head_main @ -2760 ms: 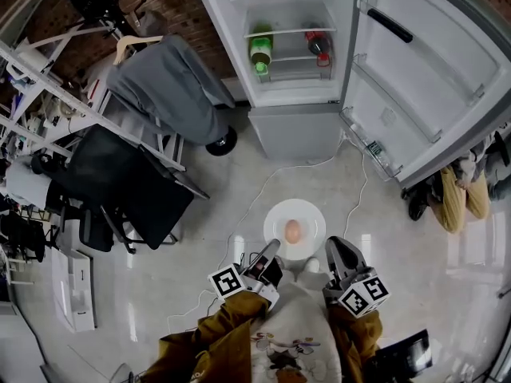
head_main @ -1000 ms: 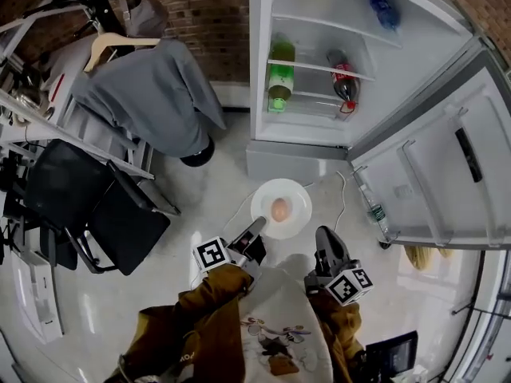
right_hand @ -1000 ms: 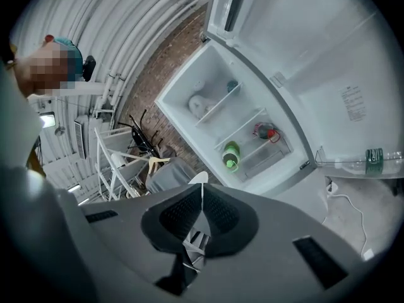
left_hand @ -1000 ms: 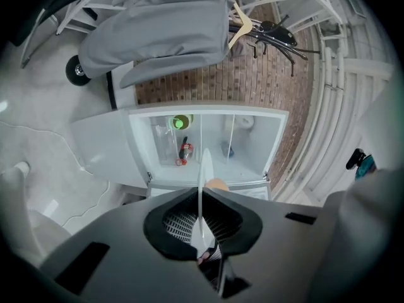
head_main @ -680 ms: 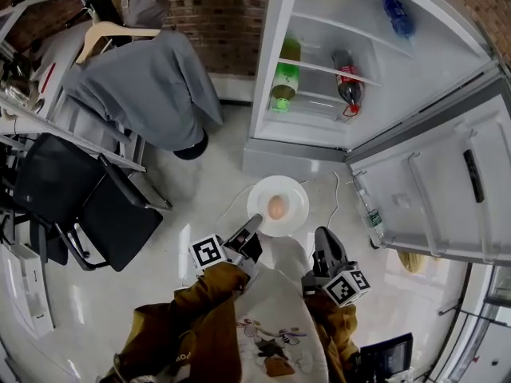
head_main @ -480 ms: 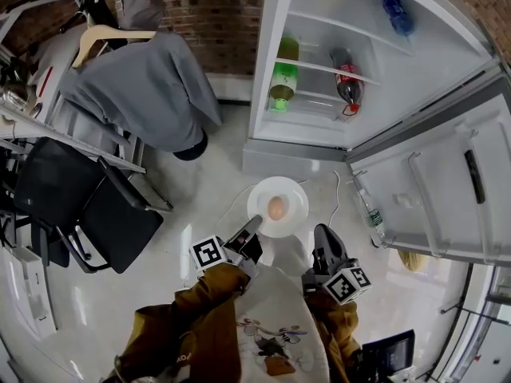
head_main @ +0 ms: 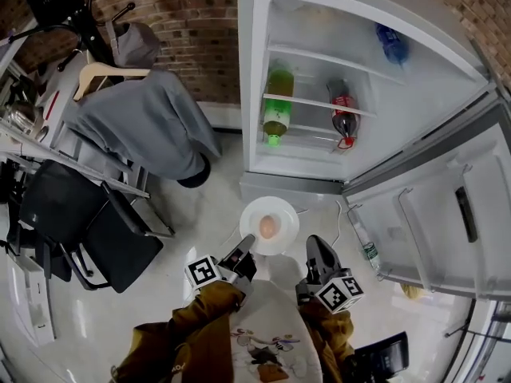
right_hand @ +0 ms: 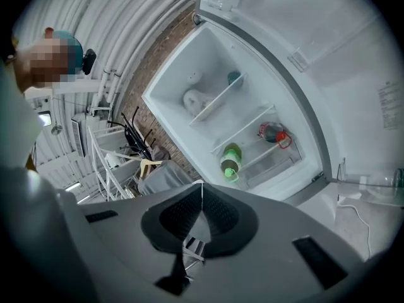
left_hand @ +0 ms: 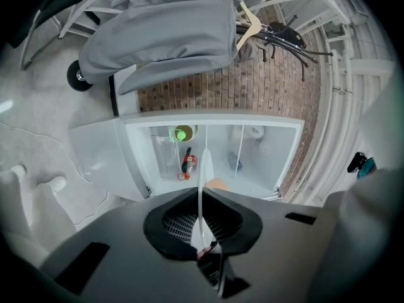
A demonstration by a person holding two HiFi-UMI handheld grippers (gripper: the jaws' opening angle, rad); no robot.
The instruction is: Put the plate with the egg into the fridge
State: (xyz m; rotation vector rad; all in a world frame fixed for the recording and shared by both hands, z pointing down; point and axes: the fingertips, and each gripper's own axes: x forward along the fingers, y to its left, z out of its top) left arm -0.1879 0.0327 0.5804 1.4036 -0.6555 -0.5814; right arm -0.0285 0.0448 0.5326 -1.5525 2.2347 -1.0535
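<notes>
- Left gripper point(left_hand: 202, 194) pinches the plate point(head_main: 284, 213) by its rim; right gripper point(right_hand: 201, 191) is closed, seemingly empty.
- Fridge point(head_main: 319, 22), standing open, has drawn nearer.
- Plate, egg point(head_main: 267, 227) on it, now hangs just before the fridge's base; shelving it likely comes next.

Pale glossy floor point(head_main: 207, 206), open white fridge point(head_main: 287, 188) standing on it, black chair point(head_main: 104, 230) to its left, lower fridge shelf point(head_main: 307, 138) carrying a green bottle point(head_main: 276, 110) and a red-capped bottle point(head_main: 343, 122) side by side, blue bottle point(head_main: 391, 42) on a higher level.
</notes>
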